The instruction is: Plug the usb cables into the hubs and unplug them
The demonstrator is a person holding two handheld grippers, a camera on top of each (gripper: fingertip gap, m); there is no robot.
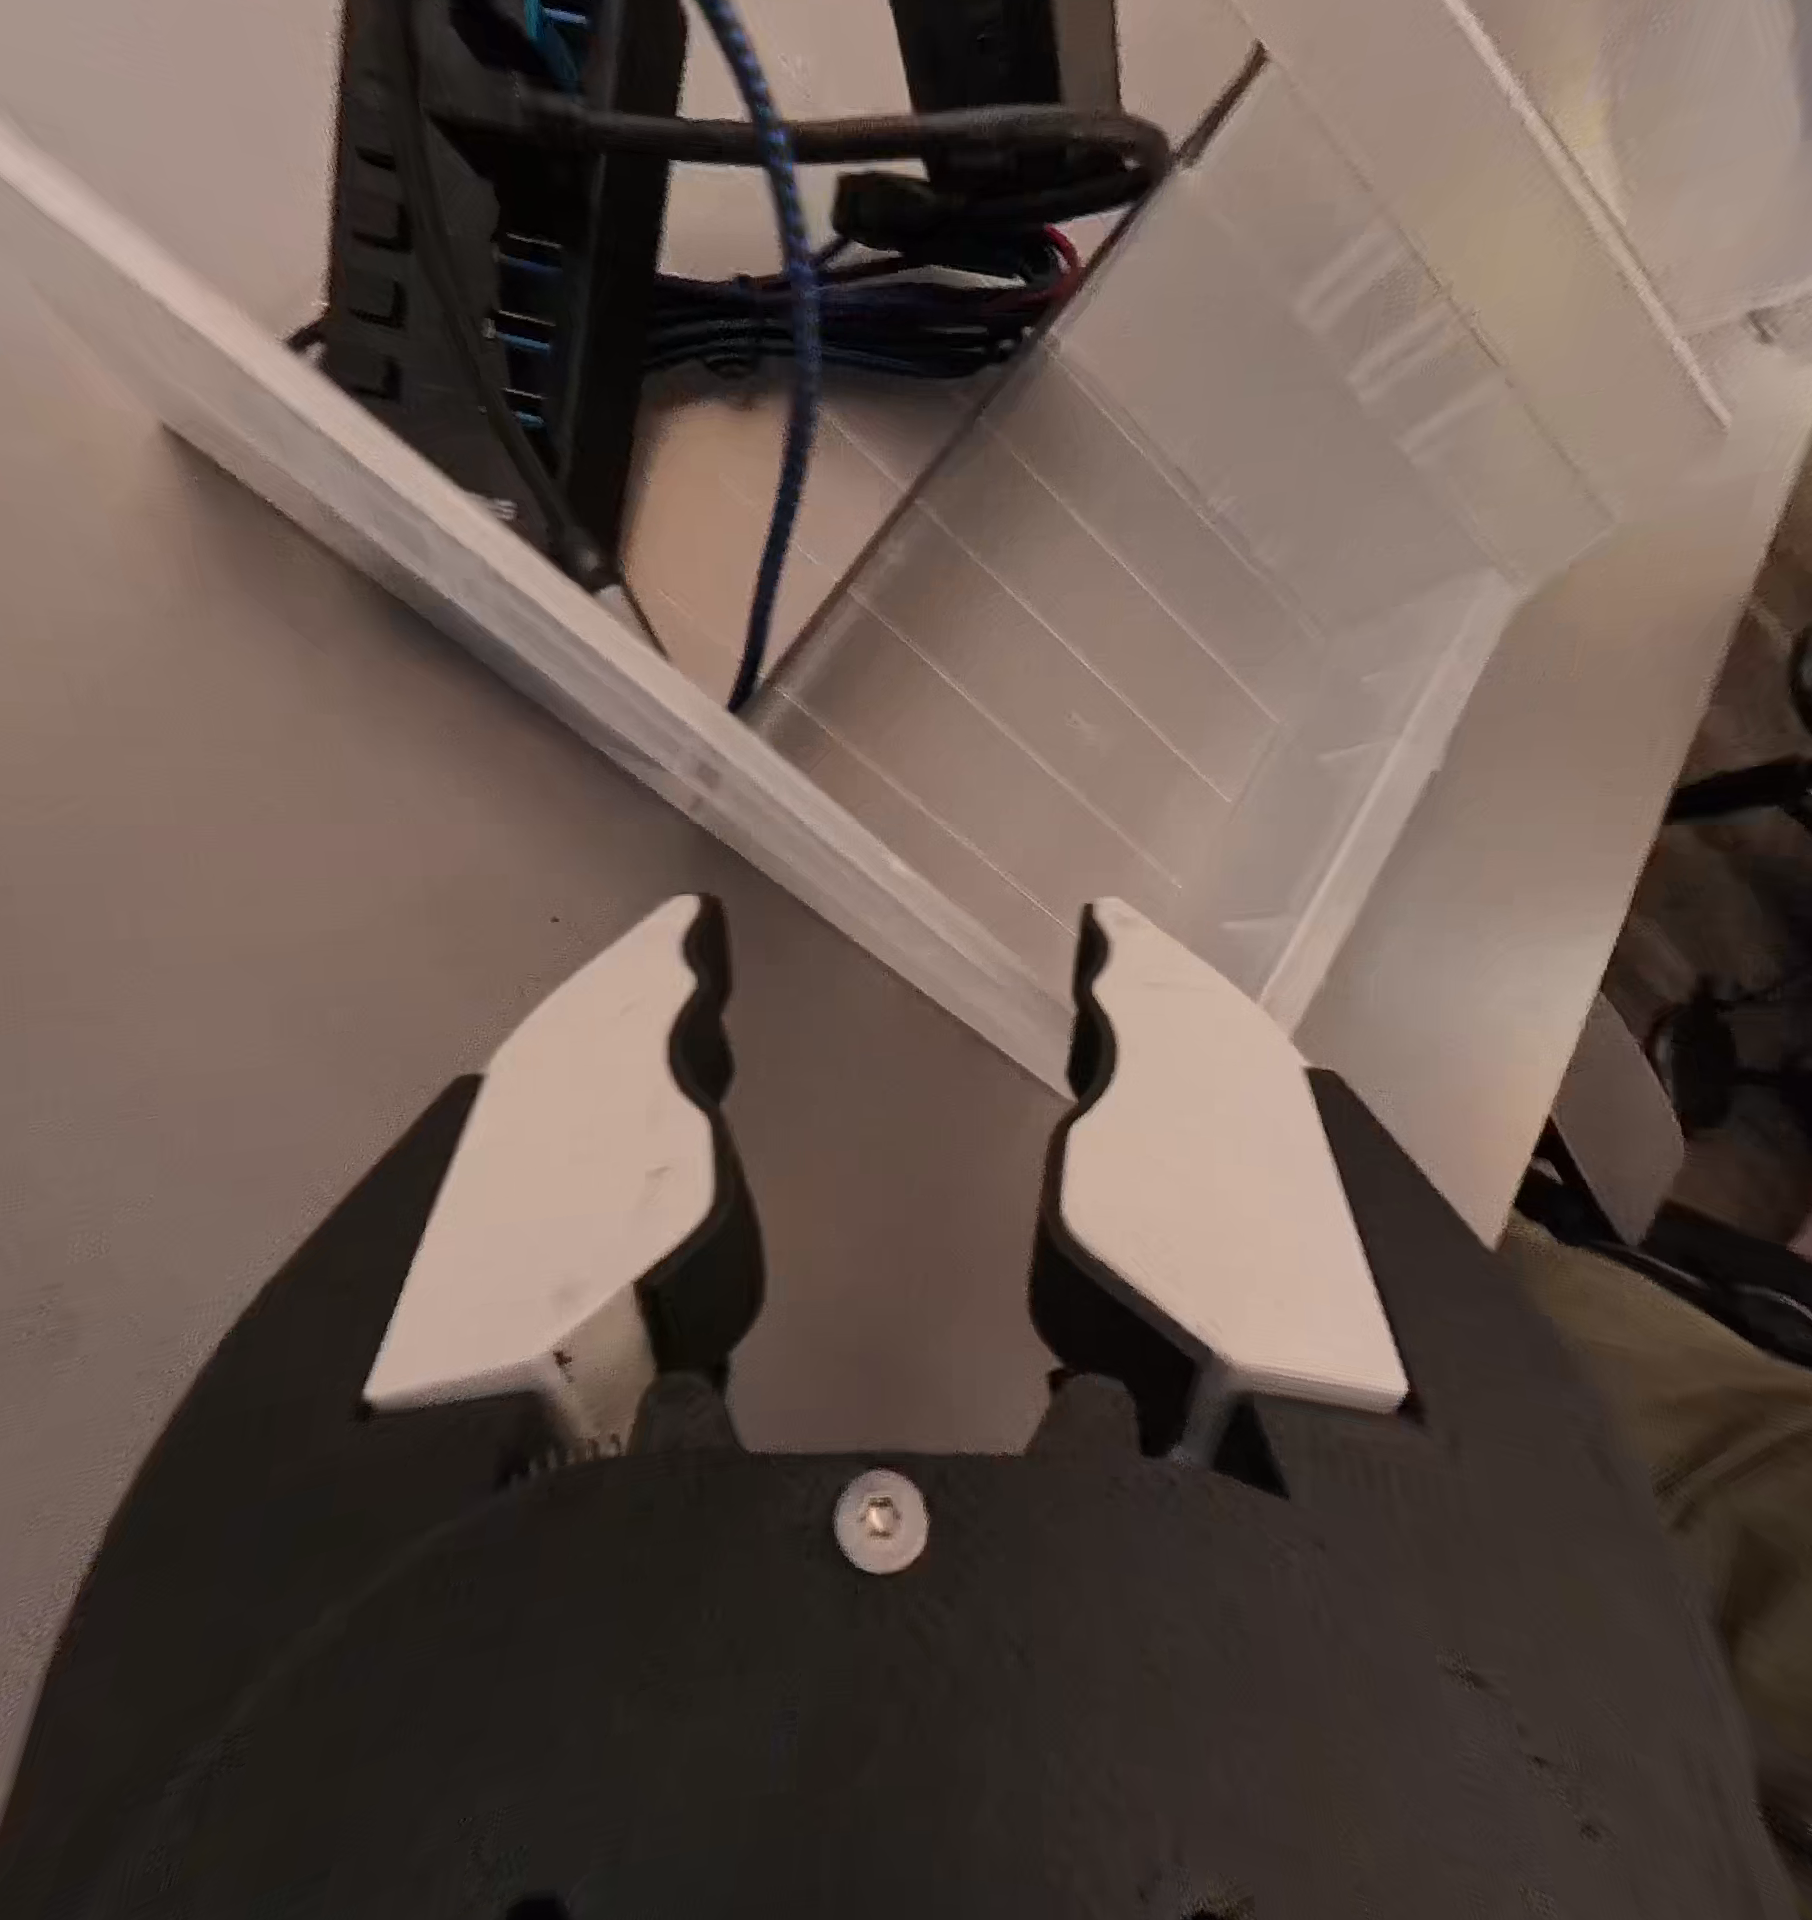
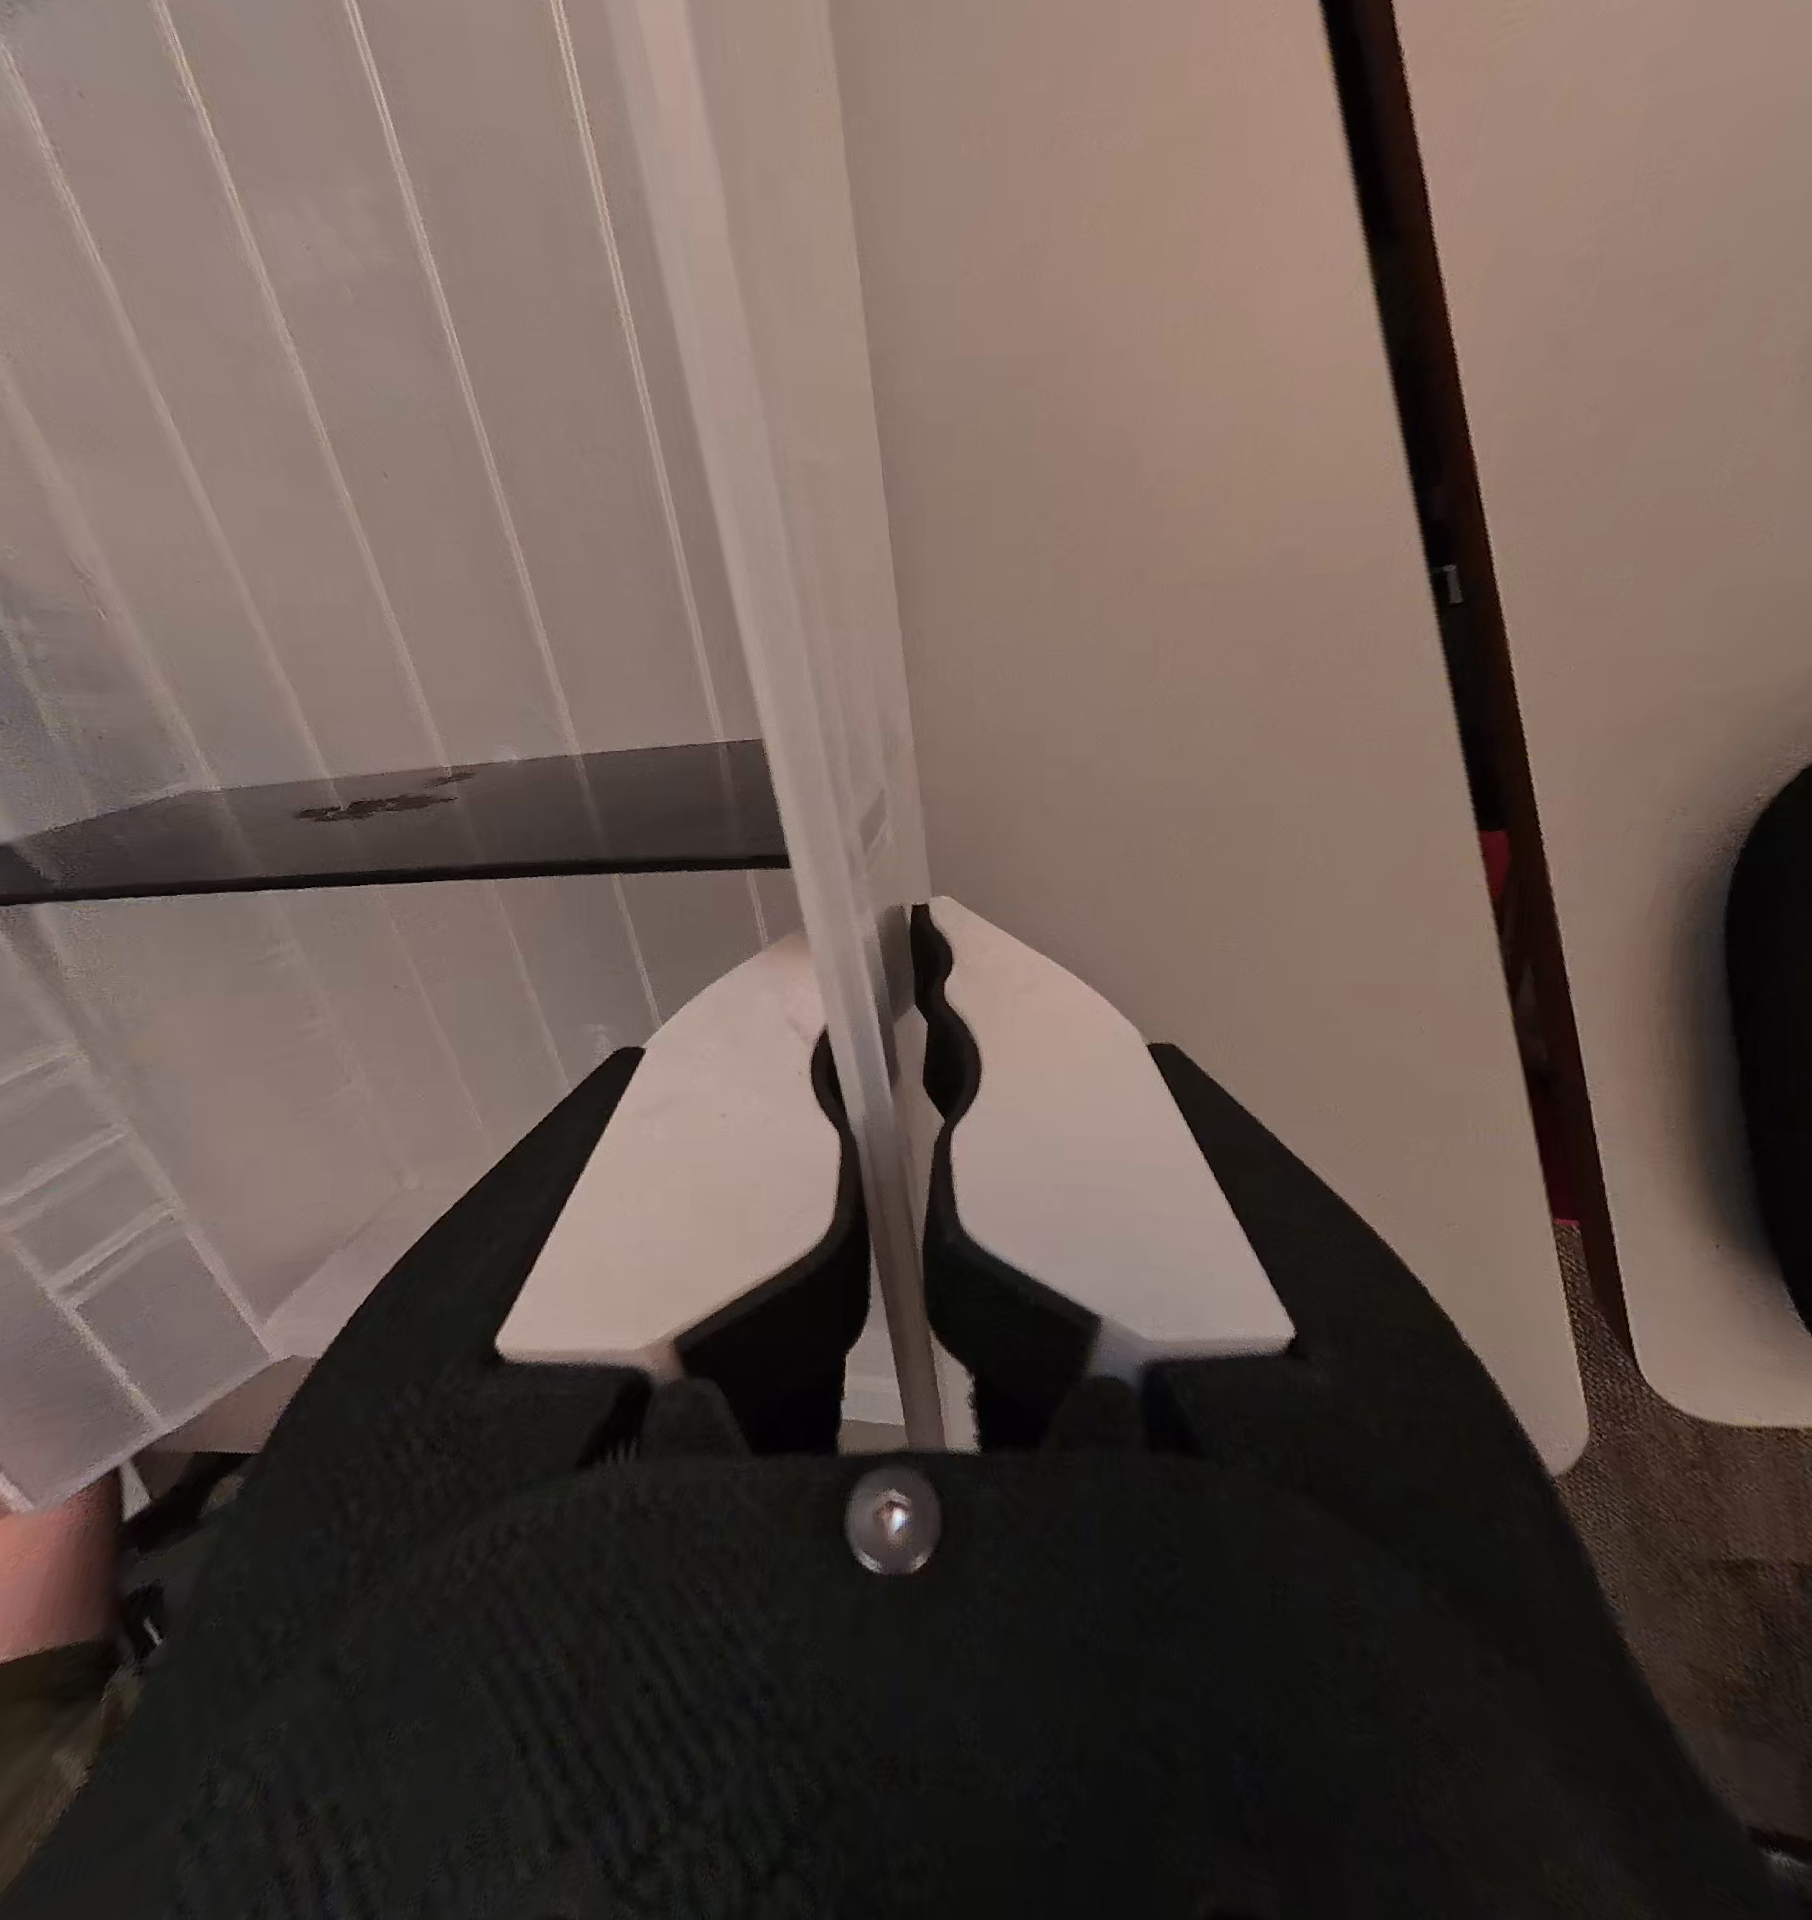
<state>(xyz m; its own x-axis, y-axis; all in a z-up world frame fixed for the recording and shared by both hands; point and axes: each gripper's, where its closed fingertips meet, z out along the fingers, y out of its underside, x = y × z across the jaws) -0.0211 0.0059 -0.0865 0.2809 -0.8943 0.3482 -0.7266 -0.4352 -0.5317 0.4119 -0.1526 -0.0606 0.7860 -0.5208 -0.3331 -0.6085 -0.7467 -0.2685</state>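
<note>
Right gripper (image 2: 897, 930), black body with white fingers, clamped on the thin edge of a clear ribbed plastic bin wall (image 2: 362, 520) that runs away from the camera. Flat dark panel (image 2: 466, 821) visible through the wall, at left. White tabletop (image 2: 1141, 520) right of the wall; second white surface (image 2: 1660, 416) farther right across a dark gap. Rounded black object (image 2: 1806, 1039) at right edge. Grey carpet (image 2: 1712, 1558) near right.

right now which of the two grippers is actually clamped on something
The right gripper: its jaws pinch the clear bin's wall. The left gripper hangs open and empty over the table.
</note>
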